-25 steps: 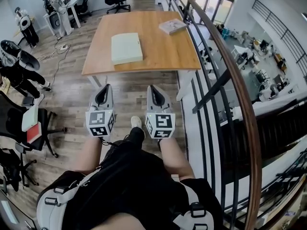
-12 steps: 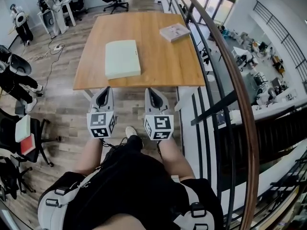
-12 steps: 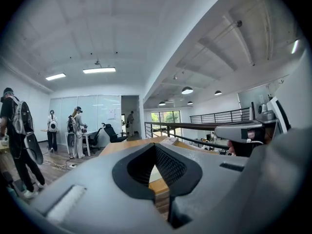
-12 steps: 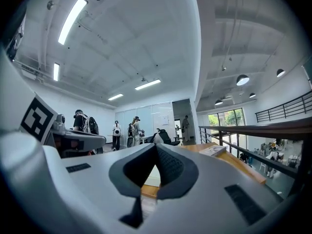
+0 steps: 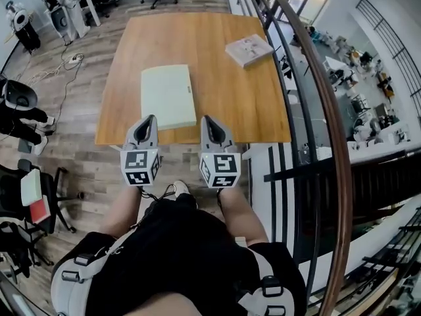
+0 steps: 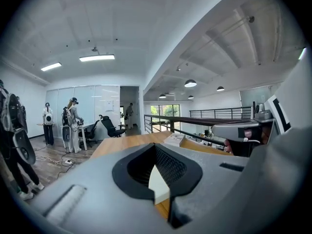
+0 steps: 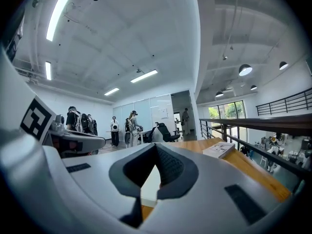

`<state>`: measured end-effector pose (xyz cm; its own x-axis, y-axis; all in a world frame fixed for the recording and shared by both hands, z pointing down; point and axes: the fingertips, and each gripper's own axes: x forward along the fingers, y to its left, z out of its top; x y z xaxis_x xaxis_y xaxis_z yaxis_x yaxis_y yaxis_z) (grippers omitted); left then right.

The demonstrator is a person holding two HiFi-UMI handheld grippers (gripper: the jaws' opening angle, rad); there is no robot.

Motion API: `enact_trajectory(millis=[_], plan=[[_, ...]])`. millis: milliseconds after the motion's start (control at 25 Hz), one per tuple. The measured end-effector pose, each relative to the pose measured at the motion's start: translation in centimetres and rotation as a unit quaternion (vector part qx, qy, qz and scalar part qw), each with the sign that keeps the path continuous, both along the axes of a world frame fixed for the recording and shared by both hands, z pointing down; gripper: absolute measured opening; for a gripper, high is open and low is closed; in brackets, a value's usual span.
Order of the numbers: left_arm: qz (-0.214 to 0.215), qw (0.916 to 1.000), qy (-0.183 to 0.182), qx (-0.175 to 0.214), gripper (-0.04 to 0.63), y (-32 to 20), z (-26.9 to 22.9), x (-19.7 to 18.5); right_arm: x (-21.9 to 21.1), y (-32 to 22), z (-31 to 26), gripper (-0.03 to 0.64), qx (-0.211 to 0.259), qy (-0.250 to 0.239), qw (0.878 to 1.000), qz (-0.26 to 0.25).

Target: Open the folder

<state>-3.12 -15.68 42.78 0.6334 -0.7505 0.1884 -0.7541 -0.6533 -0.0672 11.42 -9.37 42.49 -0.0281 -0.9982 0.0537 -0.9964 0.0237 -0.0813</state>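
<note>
**A:** What's new compared with a second ago?

**B:** The person has closed in on the surface [image 5: 223,91]. Before, a strip of floor [image 5: 75,160] lay between the claws and its near edge. Now the tips of the left claw [image 5: 150,120] and right claw [image 5: 206,119] reach over that edge. The folder [image 5: 168,96] has come from well ahead to just beyond the left claw's tip.

**A:** And the claws themselves?

**B:** No change. Both are pressed together with nothing pinched. They sit side by side, a little apart, pointing at the surface.

**A:** So where does the task stand?

**B:** I'd say the approach is nearly over and the opening hasn't begun. The folder lies flat and closed on the left half of the surface, close to the near edge. Neither claw touches it.

**A:** What is it like to handle?

**B:** It is a thin, pale, matte rectangle with rounded corners, probably card or plastic. It lies flush, so a tip would have to slip under the cover's edge. I can't tell which side is the spine.

**A:** And the rest?

**B:** The surface is smooth, warm wood with a fine grain. A printed booklet [image 5: 248,50] lies at its far right, well apart from the folder. The claws are grey plastic, with dark ribbed pads [image 6: 169,165].
</note>
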Motion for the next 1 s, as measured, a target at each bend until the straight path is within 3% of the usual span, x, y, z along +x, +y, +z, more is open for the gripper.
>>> enact_trajectory(millis=[440,880,1000], plan=[[-0.013,0.9989,-0.004,-0.045,0.002,-8.8,3.1,0.8,1.6,-8.8,3.3,0.005,-0.048,-0.004,0.999,-0.016],[-0.035,0.9952,-0.031,-0.086,0.002,-10.4,5.6,0.8,3.2,-12.2,6.5,0.005,-0.097,-0.030,0.994,-0.043],[-0.043,0.9945,-0.052,-0.080,0.002,-10.8,6.0,1.5,3.9,-13.4,7.7,0.005,-0.113,-0.034,0.991,-0.066]])
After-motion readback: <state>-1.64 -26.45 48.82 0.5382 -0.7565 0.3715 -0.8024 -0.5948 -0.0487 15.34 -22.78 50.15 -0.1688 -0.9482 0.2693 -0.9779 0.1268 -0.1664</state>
